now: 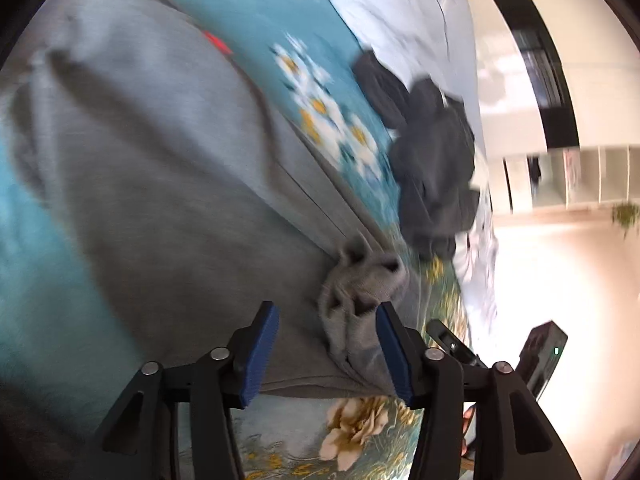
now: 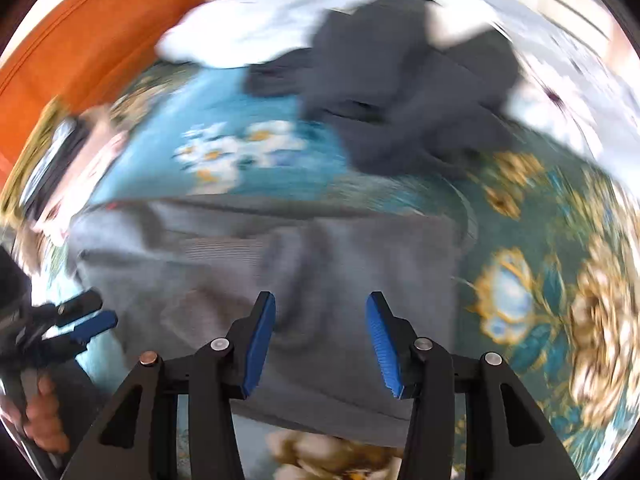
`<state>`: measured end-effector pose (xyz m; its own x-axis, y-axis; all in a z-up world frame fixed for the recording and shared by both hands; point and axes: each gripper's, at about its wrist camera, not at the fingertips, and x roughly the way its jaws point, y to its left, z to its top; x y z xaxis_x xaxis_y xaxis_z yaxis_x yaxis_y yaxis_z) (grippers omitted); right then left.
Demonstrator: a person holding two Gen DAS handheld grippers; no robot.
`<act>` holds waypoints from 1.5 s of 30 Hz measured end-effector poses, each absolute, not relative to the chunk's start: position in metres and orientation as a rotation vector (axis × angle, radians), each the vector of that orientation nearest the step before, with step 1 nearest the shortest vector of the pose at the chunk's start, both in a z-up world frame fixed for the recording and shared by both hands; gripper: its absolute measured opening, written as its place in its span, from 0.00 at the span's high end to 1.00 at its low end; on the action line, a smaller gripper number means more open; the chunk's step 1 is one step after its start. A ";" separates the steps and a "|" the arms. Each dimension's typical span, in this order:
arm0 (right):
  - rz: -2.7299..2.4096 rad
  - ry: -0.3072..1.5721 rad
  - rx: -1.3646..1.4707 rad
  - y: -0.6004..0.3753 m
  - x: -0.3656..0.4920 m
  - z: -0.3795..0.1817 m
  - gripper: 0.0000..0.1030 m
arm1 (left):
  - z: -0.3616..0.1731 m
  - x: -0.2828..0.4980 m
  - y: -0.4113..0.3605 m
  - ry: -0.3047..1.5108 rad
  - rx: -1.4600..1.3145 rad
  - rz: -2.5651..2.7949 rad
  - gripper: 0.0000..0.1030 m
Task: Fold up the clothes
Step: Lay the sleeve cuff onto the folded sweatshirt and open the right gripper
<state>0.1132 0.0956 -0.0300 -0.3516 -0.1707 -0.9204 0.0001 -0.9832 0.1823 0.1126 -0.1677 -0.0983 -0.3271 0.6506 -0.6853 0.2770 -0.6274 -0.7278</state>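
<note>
Both of your grippers are released, with the jaws standing wide and nothing clamped. The left gripper (image 1: 326,354) hangs over the near edge of the gray garment (image 1: 152,152), which lies spread on the floral teal bedspread (image 1: 256,12). A bunched cuff or corner (image 1: 360,280) of that garment sits just ahead of the jaws, close to the inner face of the right-hand blue pad (image 1: 394,354). The garment's long axis runs away from these jaws, up and to the left. The right gripper (image 2: 320,342) is open above the same gray garment (image 2: 260,248); here the cloth spans both pads and its far hem runs crosswise ahead of the jaws. Judged from these positions, the left gripper is nearer to a graspable bunch, so treat the cuff as the first pick point. Only the right wrist view shows the orange headboard (image 2: 80,40) and the left gripper (image 2: 86,326) off to the left of the jaws. Both views show a dark gray garment pile (image 1: 432,160) beyond the gray one. Motion blur hides fine fabric detail.
</note>
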 end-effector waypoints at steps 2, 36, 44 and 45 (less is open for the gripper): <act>-2.477 -0.315 1.768 0.107 0.113 -0.037 0.53 | -0.107 0.104 -0.151 -1.148 -1.693 2.012 0.43; -2.442 -0.345 1.936 0.135 0.085 -0.086 0.53 | -0.132 0.121 -0.194 -1.360 -1.731 2.039 0.77; -2.473 -0.191 1.682 0.085 0.088 -0.039 0.52 | -0.102 0.155 -0.303 -1.657 -1.676 2.416 0.42; -2.453 -0.190 1.677 0.078 0.087 -0.039 0.52 | -0.098 0.159 -0.317 -1.695 -1.663 2.464 0.42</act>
